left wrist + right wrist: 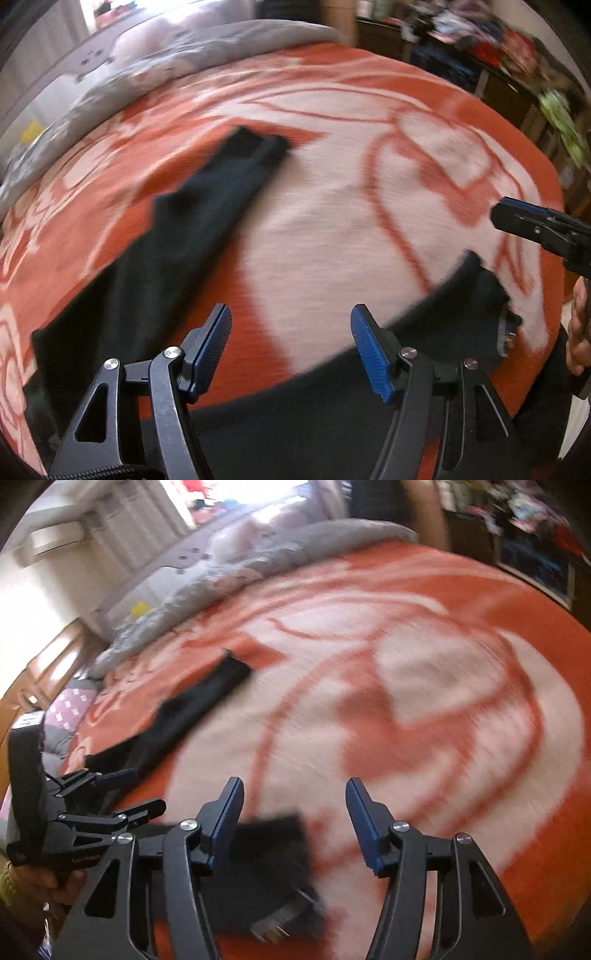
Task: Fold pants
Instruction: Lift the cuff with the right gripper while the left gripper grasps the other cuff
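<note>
Dark pants (207, 199) lie on an orange and white blanket (332, 221) on a bed. One leg runs away to the upper middle; the waist part (476, 295) lies at the near right. My left gripper (291, 343) is open and empty just above the near edge of the pants. My right gripper (295, 819) is open and empty over the waist corner (273, 849), where a metal clasp (277, 923) shows. The right gripper also shows at the right edge of the left wrist view (532, 221). The left gripper shows at the left of the right wrist view (122, 794). Both views are blurred.
A grey quilt (177, 62) is bunched along the far side of the bed. Cluttered dark shelves (498, 55) stand at the far right. A window with a radiator (122, 535) is at the far left.
</note>
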`<state>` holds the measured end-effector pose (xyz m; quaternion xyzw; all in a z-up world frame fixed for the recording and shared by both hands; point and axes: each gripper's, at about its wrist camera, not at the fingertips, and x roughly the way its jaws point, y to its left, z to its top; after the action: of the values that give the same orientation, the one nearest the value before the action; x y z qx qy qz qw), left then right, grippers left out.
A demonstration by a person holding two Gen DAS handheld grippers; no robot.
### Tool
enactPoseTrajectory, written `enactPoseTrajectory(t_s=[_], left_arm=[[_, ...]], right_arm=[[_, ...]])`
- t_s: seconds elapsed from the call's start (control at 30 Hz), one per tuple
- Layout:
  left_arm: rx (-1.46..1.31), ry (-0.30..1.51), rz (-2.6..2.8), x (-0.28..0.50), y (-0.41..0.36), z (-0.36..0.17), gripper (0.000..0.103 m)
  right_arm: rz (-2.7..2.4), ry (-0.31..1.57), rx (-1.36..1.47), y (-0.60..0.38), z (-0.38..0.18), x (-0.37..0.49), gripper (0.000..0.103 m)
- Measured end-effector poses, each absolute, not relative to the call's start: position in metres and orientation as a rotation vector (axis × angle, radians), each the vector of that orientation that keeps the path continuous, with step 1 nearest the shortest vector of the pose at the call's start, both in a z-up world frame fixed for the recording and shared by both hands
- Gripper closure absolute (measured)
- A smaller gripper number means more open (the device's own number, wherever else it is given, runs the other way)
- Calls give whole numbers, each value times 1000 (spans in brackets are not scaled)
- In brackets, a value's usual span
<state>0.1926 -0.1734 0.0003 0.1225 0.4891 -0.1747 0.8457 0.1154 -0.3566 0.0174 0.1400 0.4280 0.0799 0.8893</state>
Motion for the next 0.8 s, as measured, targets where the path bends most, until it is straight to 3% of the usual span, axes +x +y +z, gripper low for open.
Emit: enactPoseTrajectory(t_s=[0.37,0.8], left_arm=[[141,1080,-180,274,-58,-3,35],[117,1259,-235,359,-6,-59,35]], right_arm=[[307,959,235,-296,15,234,44],[369,1076,115,-258,-21,384,44]])
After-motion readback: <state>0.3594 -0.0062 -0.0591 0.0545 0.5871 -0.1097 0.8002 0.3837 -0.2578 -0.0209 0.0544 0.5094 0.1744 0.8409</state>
